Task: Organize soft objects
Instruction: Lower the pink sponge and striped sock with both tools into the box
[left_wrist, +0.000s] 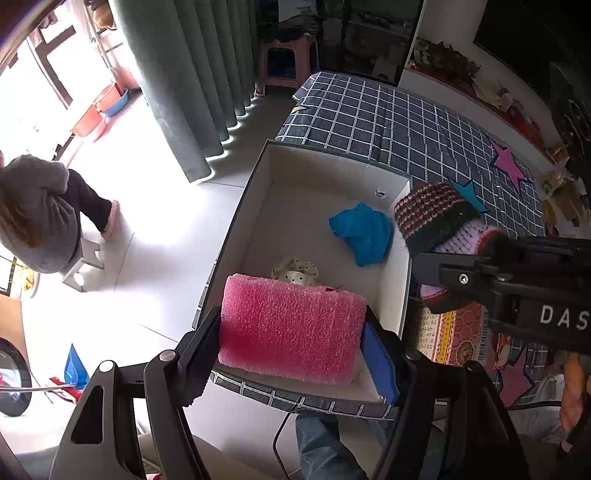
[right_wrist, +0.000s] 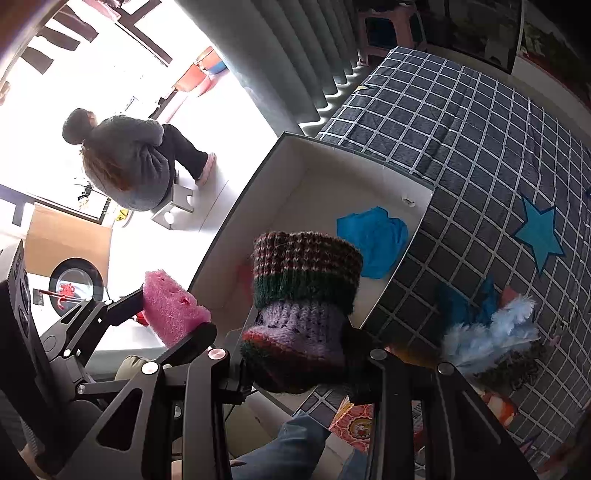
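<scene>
My left gripper is shut on a pink foam sponge, held over the near end of an open white-lined box; the sponge also shows in the right wrist view. My right gripper is shut on a knitted sock with striped, green and lilac bands, held over the box's near right side; it also shows in the left wrist view. Inside the box lie a blue cloth and a cream dotted scrunchie.
The box sits at the edge of a bed with a dark checked cover bearing star patches. A light blue fluffy item and other soft things lie on the bed at right. A person sits on a stool on the floor; green curtains hang behind.
</scene>
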